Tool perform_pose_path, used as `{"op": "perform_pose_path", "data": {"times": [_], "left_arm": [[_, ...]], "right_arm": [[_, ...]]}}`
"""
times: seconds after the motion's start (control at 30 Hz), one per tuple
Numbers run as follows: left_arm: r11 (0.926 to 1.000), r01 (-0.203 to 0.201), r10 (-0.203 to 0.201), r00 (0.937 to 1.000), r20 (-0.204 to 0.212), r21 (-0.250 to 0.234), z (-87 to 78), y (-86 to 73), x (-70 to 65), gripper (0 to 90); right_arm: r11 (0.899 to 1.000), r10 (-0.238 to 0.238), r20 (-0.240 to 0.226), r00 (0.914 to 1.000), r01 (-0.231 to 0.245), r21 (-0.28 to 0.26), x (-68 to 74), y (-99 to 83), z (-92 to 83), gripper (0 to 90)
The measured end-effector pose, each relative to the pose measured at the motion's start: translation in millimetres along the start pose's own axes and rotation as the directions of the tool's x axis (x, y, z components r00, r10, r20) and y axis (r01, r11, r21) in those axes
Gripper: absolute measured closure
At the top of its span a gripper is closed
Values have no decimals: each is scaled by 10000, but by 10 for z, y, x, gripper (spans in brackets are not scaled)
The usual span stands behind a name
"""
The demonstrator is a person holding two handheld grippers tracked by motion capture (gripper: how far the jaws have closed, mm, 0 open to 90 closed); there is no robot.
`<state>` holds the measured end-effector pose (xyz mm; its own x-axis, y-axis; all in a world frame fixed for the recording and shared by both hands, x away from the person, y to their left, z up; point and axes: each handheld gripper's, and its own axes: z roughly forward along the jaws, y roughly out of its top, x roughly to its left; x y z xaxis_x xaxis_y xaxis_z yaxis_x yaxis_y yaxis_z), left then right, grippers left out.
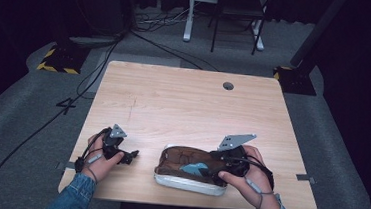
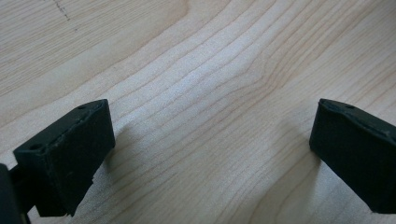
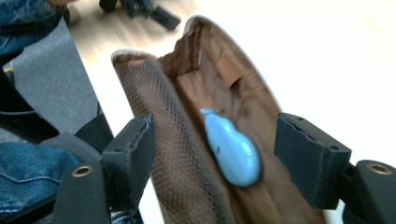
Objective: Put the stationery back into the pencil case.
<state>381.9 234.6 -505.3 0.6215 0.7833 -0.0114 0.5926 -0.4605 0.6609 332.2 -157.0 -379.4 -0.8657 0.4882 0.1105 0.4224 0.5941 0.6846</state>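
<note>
The right gripper [image 3: 212, 154] has its jaws spread wide, gripping nothing. Between them, touching neither, lies a light blue oval object [image 3: 232, 149] inside an open brown pouch [image 3: 187, 140]; the pouch's mesh-lined flap sits just beside the left-hand jaw. The pouch rests on the table [image 1: 183, 102] at its near edge. Beyond the pouch, the left gripper [image 2: 210, 154] holds its jaws wide over bare wood, with nothing between them.

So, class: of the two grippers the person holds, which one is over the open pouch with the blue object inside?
The right gripper. Its open jaws sit above the brown pouch holding the blue object, whereas the left gripper sits over bare table.
</note>
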Motion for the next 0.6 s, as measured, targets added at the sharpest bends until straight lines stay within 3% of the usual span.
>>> {"op": "perform_pose_path", "data": {"times": [0.3, 0.6], "left_arm": [[10000, 38, -38, 10000, 23, -32, 1, -3, -4, 3], [10000, 18, -18, 10000, 14, -28, 1, -3, -2, 3]], "right_arm": [[9965, -13, 944, 9955, 92, -834, -224, -84, -230, 225], [9937, 548, 1688, 9841, -372, -1058, -470, -236, -382, 195]]}}
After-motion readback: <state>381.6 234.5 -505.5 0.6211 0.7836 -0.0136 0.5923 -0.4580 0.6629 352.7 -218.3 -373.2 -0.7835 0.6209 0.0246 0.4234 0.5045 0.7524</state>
